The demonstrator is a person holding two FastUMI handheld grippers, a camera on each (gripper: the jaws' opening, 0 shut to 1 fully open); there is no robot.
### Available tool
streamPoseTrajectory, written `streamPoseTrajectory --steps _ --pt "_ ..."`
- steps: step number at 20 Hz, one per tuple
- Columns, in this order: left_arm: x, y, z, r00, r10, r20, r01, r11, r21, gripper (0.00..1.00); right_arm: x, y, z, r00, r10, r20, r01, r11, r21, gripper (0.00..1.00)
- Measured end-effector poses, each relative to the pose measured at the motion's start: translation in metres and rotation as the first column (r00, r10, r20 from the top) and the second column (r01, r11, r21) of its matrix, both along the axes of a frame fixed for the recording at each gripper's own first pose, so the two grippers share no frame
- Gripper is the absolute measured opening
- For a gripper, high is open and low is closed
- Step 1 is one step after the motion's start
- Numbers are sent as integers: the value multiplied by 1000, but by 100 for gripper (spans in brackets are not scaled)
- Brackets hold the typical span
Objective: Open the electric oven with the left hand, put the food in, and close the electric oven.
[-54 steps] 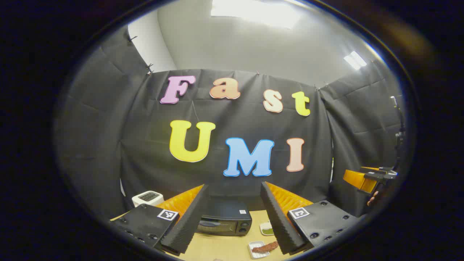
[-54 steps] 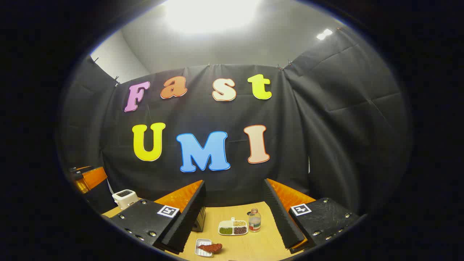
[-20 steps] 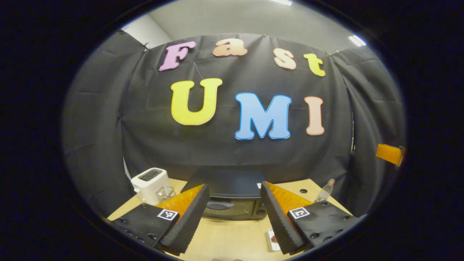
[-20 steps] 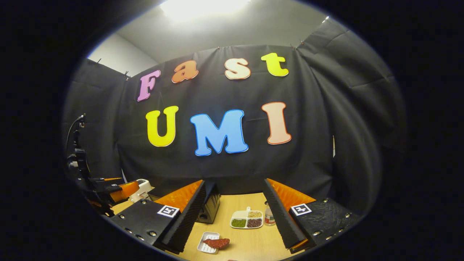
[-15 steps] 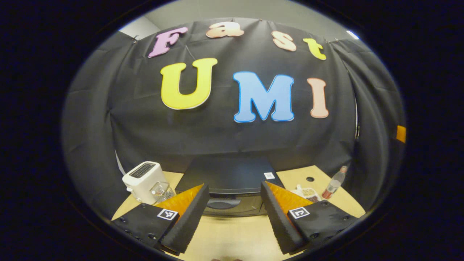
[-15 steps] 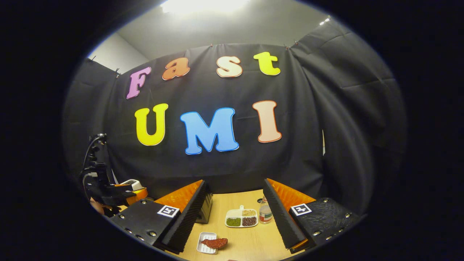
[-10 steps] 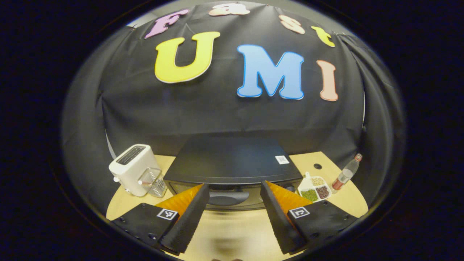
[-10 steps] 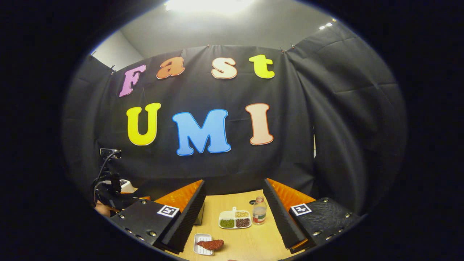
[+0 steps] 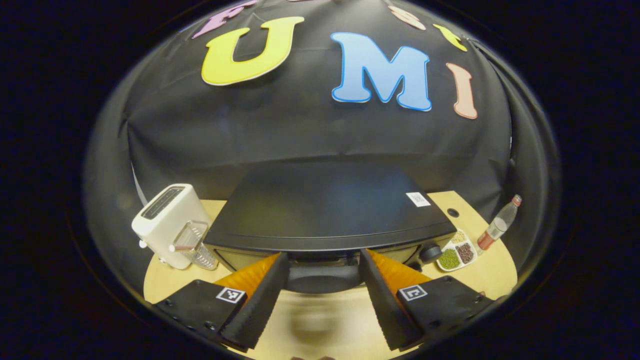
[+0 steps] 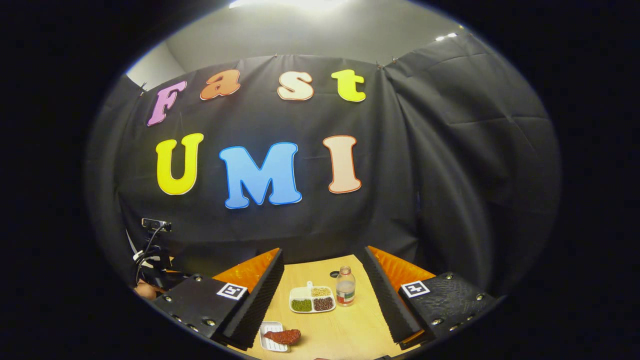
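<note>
A black electric oven (image 9: 325,205) stands on the wooden table at the middle of the left gripper view, its door shut. The door handle (image 9: 320,277) sits in the gap between the fingers of my left gripper (image 9: 320,300), which is open and close in front of it, not touching. In the right gripper view a reddish piece of food (image 10: 284,336) lies on a small white tray (image 10: 270,330) on the table, just ahead of my right gripper (image 10: 320,305), which is open and holds nothing. The left gripper (image 10: 150,277) with a hand also appears at the far left.
A white toaster (image 9: 167,220) and a clear glass (image 9: 192,245) stand left of the oven. Right of it are a divided dish of beans (image 9: 457,250) (image 10: 312,299) and a small bottle (image 9: 497,225) (image 10: 344,286). The table (image 9: 480,272) has a cable hole near the back.
My left gripper moved forward and tilted down onto the oven, so the handle now lies between its fingers. The right gripper drifted slightly, staying open above the food tray.
</note>
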State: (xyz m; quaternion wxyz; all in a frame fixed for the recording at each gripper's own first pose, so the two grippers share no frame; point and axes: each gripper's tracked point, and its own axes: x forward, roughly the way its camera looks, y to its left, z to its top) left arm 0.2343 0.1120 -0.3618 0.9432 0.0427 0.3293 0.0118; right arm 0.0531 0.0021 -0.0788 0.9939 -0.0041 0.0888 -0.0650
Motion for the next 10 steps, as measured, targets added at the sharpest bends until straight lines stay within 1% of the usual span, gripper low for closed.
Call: streamPoseTrajectory --steps 2,3,4,5,6,7,8,10 --pt "3 1 -6 1000 -7 -4 7 1000 15 94 -1 1 0 1000 -5 -4 5 1000 -5 96" --pt "5 2 -4 1000 -6 2 6 1000 24 98 -1 2 1 1000 -6 -4 6 1000 -4 96" --pt "3 1 -6 1000 -6 -1 6 1000 22 98 -2 5 1 1000 -3 -4 3 1000 -4 92" --pt "3 2 -6 1000 -5 1 5 1000 17 99 -2 7 1 1000 0 -4 0 1000 -6 92" --pt "1 2 -6 1000 -1 0 1 1000 6 95 -2 9 2 1000 3 -3 -3 1000 -7 96" --pt "0 2 -5 1000 -5 1 5 1000 3 92 -3 12 3 1000 6 -3 -6 1000 -8 96" --pt "-3 2 -6 1000 -10 -1 10 1000 2 95 -4 16 4 1000 10 0 -10 1000 -9 96" --pt "-10 1 -6 1000 -20 -1 20 1000 0 95 -6 21 7 1000 12 7 -12 1000 -14 96"
